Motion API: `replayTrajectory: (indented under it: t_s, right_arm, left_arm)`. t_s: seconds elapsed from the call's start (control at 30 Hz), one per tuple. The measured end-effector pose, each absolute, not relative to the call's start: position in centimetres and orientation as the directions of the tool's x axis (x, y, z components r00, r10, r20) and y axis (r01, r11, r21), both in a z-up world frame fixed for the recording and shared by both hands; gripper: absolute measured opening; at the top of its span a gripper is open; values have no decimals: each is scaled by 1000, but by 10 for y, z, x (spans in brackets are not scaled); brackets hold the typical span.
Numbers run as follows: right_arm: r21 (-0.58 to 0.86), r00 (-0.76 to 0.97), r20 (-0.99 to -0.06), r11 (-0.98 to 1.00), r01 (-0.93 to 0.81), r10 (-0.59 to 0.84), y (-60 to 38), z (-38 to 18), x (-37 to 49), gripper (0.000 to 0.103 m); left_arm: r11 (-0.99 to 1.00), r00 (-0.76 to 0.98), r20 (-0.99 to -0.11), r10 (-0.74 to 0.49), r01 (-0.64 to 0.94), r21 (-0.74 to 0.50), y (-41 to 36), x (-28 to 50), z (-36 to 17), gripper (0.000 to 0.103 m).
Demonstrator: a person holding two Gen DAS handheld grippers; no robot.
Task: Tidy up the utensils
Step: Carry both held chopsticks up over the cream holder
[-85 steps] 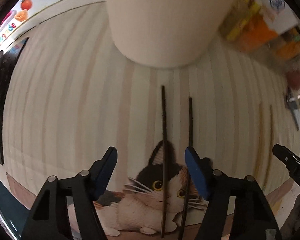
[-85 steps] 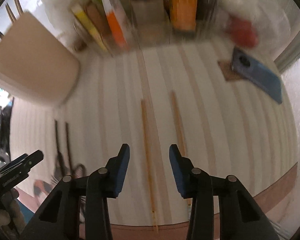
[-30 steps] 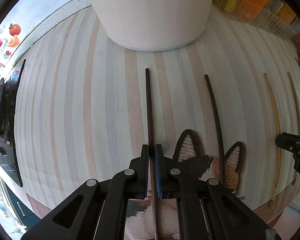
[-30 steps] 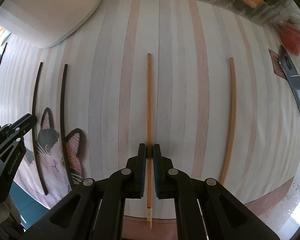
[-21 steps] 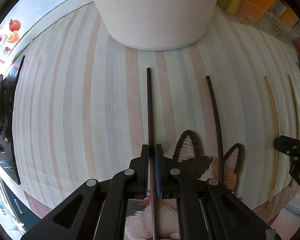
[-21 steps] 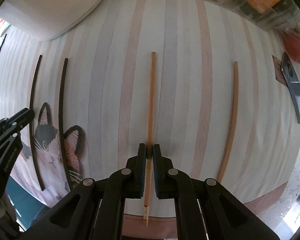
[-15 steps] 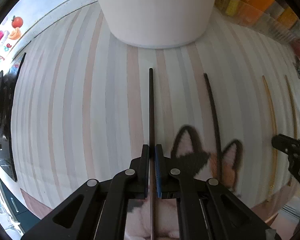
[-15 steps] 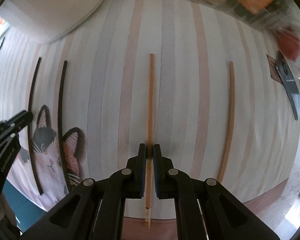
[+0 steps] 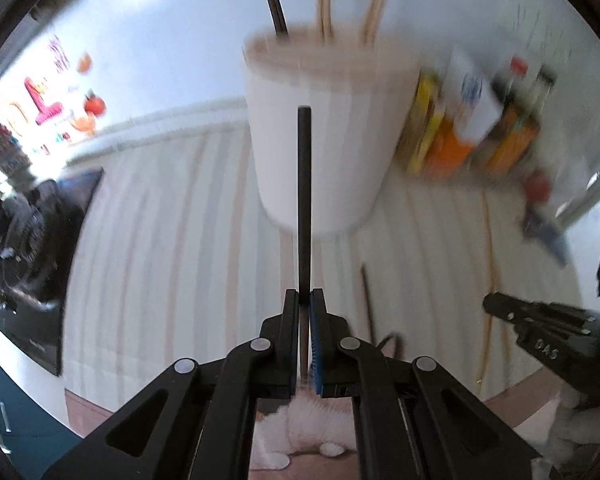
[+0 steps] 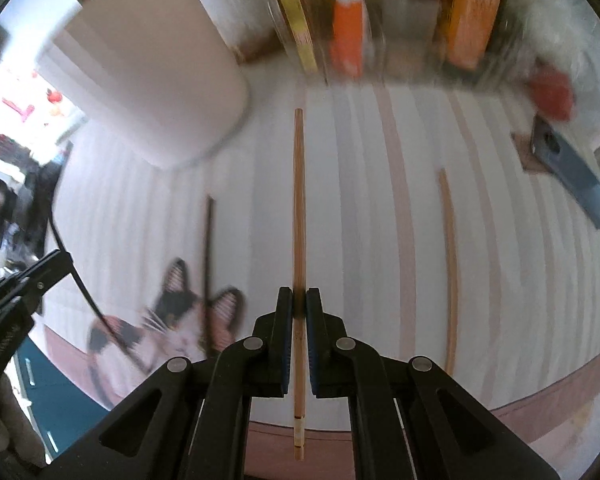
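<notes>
Left hand-held gripper (image 9: 304,296): jaws clamped on one black chopstick (image 9: 303,184), which is off the striped tabletop (image 9: 160,240) and points toward the white holder cup (image 9: 328,128). The holder cup stands upright at the back of the tabletop with two black and several wooden chopsticks standing in it. Right hand-held gripper (image 10: 299,300): jaws clamped on one wooden chopstick (image 10: 299,200), also clear of the tabletop. A second black chopstick (image 10: 209,264) lies flat, its near end across the cat picture (image 10: 172,320). A second wooden chopstick (image 10: 449,264) lies flat to the right, well apart from the held one. A dark phone (image 10: 568,164) rests at the far right edge; blurred boxes and bottles (image 10: 348,20) stand along the back.
</notes>
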State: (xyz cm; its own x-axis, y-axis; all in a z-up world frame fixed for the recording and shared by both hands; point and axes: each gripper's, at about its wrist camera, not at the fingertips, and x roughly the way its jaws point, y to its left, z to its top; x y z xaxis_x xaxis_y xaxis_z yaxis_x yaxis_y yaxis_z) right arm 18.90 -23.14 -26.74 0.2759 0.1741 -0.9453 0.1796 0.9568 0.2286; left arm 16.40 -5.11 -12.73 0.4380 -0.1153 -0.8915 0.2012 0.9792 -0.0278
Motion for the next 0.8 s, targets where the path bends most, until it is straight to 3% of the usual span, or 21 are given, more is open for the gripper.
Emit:
replayTrajectory:
  t_s: [0.43, 0.63, 0.8]
  right_arm:
    - [373, 636, -737, 922, 101, 229, -243, -93, 247, 7]
    - [388, 740, -644, 917, 95, 196, -241, -43, 308, 7]
    - [398, 775, -607, 912, 101, 179, -237, -31, 350, 7]
  left_arm:
    - [961, 705, -654, -273, 221, -164, -40, 202, 43, 2]
    - [965, 741, -618, -262, 213, -152, -48, 244, 67, 0]
    - [971, 745, -623, -239, 196, -138, -47, 281, 63, 0]
